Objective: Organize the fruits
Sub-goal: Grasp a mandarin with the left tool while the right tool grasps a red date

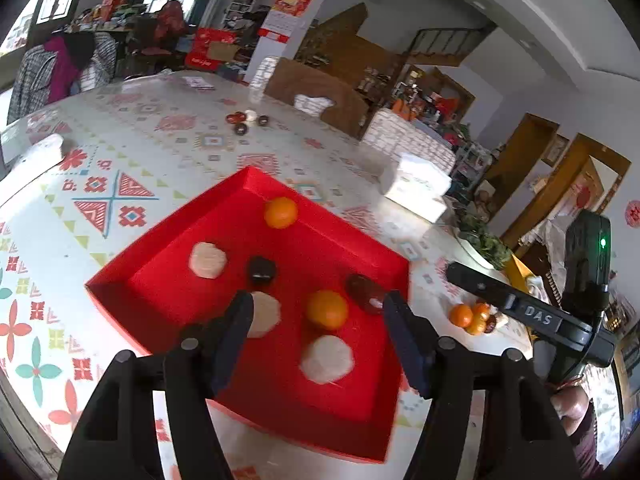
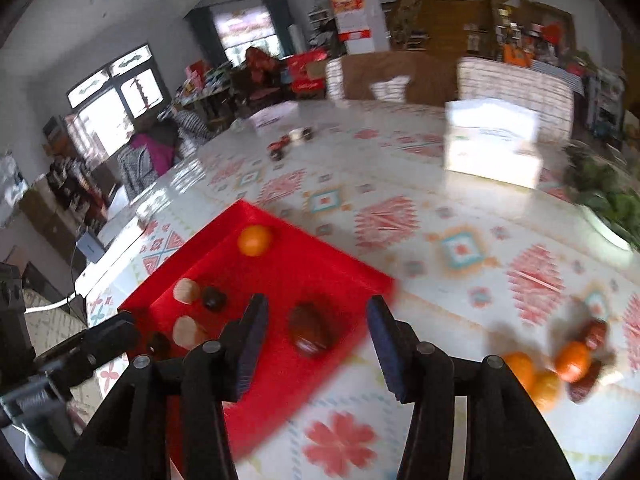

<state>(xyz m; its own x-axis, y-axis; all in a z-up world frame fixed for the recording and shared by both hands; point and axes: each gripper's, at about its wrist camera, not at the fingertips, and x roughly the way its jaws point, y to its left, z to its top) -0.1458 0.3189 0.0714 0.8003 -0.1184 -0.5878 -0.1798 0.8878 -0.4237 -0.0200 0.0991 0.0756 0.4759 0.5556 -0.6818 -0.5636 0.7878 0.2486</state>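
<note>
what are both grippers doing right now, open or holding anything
Left gripper: open, holding nothing, above the red tray.
Right gripper: open, holding nothing, above the tray's edge.

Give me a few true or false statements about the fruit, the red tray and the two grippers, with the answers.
1. Two oranges lie in the red tray. True: one at its far corner, one nearer.
2. The left hand-held gripper grips an orange. False: it is open and holds nothing.
3. More oranges lie on the tablecloth outside the tray. True.
4. The right hand-held gripper is shut. False: it is open.
5. The tray is blue. False: red.
</note>
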